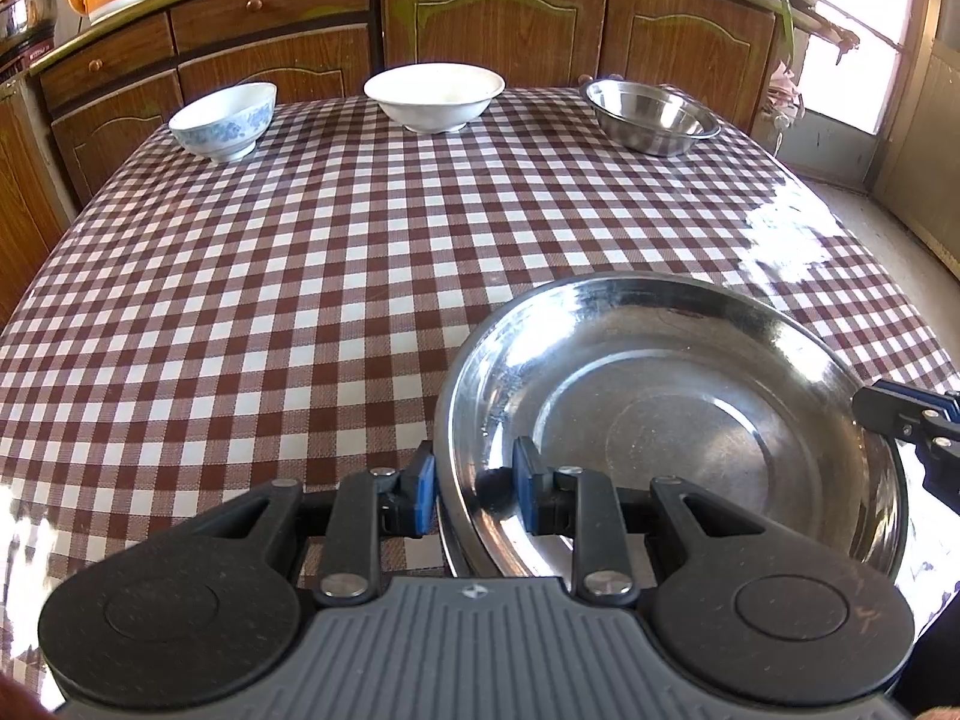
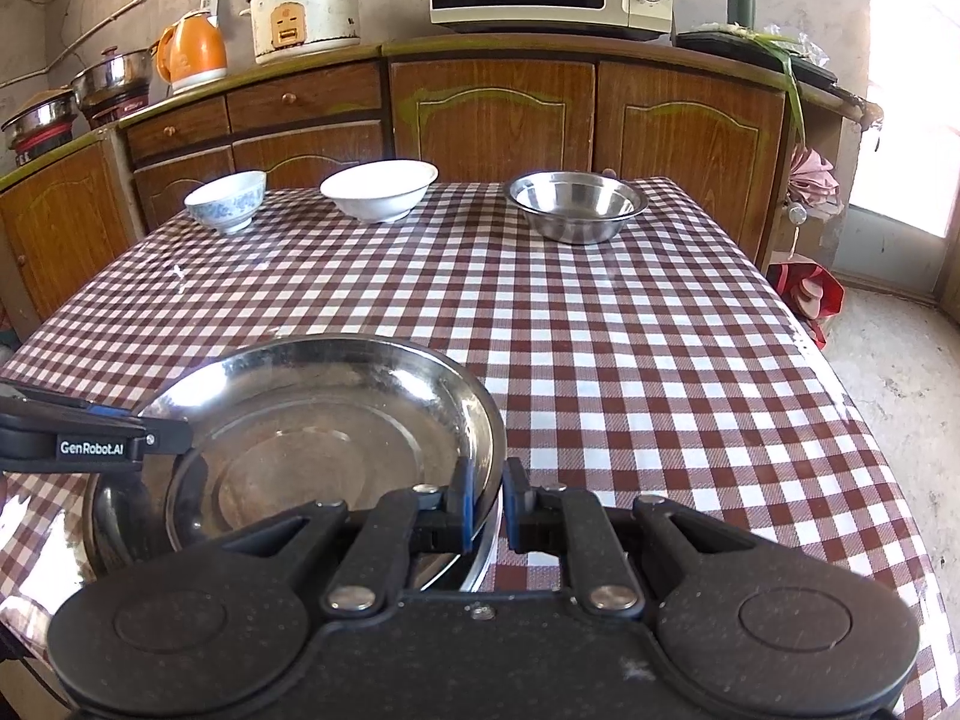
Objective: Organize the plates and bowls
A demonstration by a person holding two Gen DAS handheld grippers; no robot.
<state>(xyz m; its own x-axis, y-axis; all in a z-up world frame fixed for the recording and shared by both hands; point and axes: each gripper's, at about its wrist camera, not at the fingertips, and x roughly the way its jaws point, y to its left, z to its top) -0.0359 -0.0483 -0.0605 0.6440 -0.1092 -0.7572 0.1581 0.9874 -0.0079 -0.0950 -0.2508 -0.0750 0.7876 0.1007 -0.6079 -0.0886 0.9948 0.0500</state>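
Steel plate (image 1: 690, 420) lies at the near edge of the tabletop (image 1: 300, 276), between our grippers: left gripper (image 1: 474, 495) pinches its left rim, right gripper (image 2: 487, 504) its right rim. Bowls stand far across.

Left tongs (image 1: 474, 495) and right tongs (image 2: 486, 504) both point downward, jaws nearly closed, clamped.

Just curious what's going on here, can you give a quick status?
Left gripper and right gripper both shut on steel plate rim. Three bowls at far edge: patterned bowl, white bowl, steel bowl. Path clear.
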